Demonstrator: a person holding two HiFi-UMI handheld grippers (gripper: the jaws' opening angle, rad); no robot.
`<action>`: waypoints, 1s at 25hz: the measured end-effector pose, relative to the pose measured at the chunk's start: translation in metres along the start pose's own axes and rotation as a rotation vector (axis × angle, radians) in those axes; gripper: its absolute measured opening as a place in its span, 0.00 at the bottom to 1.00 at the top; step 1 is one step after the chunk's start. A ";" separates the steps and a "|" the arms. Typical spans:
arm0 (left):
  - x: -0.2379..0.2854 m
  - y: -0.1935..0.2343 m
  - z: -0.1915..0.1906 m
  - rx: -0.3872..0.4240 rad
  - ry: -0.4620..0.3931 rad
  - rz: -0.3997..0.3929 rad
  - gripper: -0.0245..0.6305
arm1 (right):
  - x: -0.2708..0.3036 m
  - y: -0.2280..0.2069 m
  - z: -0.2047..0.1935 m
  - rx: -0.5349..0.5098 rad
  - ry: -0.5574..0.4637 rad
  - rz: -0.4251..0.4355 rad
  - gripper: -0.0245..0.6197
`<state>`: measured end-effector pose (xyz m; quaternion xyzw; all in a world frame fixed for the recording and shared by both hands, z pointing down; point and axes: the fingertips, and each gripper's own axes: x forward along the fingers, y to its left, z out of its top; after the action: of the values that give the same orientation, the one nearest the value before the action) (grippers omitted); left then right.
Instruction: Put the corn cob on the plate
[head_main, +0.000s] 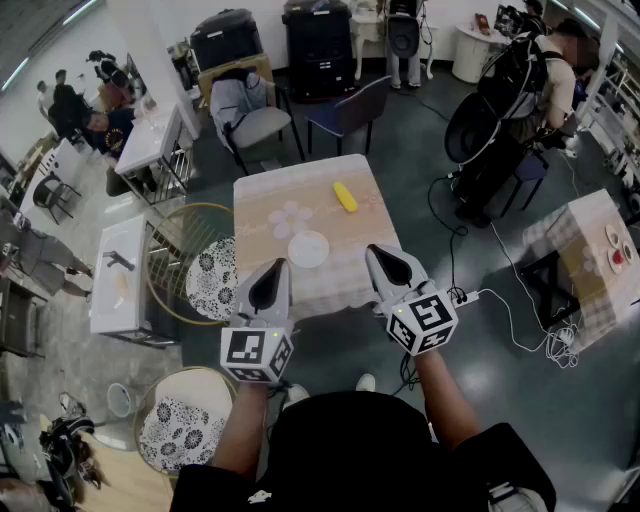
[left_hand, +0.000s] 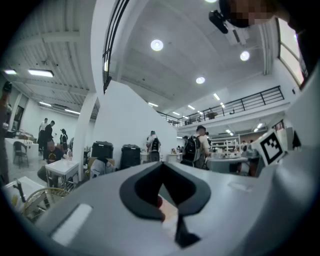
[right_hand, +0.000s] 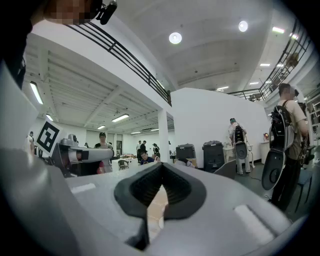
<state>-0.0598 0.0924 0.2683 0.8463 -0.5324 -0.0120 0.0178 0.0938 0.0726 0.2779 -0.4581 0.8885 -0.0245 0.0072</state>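
**Reach for the corn with the right gripper**

Find the corn (head_main: 344, 196) just above frame centre in the head view, lying on the table (head_main: 262, 262), up and right of the plate (head_main: 308, 249) and clearly apart from it. Note the plate empty, near frame centre, closer to the table's lower edge. Note the right gripper (head_main: 380, 255) low and right of centre and the left gripper (head_main: 274, 270) low and left of centre. Note both pointing level over the near edge, jaws pressed together, holding nothing.

Take the right gripper for the pick, as the one on the corn's side. Spread the jaws wide before closing in, not over the cob. Tip the nose down and come in from above rather than skimming level across the cloth. Turn the wrist to straddle the cob across its width, near mid-length, matching its slant from upper left to lower right. Expect a round, likely rolling shape, so squeeze steadily and avoid nudging it first.

Lift clear of the cloth, then carry it down and left in the frame to the plate. Lower onto the plate's middle and release only once it is resting there, to guard against a roll over the shallow rim. Keep the left gripper out of that path.
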 end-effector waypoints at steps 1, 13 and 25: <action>0.000 0.000 0.000 -0.004 0.000 0.001 0.05 | 0.000 0.000 0.000 -0.003 0.000 0.001 0.04; 0.008 -0.004 0.000 -0.013 -0.003 0.010 0.05 | -0.002 -0.005 -0.001 0.014 -0.018 0.034 0.04; 0.024 -0.041 -0.009 0.002 0.020 0.064 0.05 | -0.017 -0.040 -0.007 -0.003 0.009 0.071 0.04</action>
<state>-0.0120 0.0888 0.2757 0.8288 -0.5591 -0.0025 0.0229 0.1359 0.0642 0.2867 -0.4263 0.9042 -0.0250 0.0036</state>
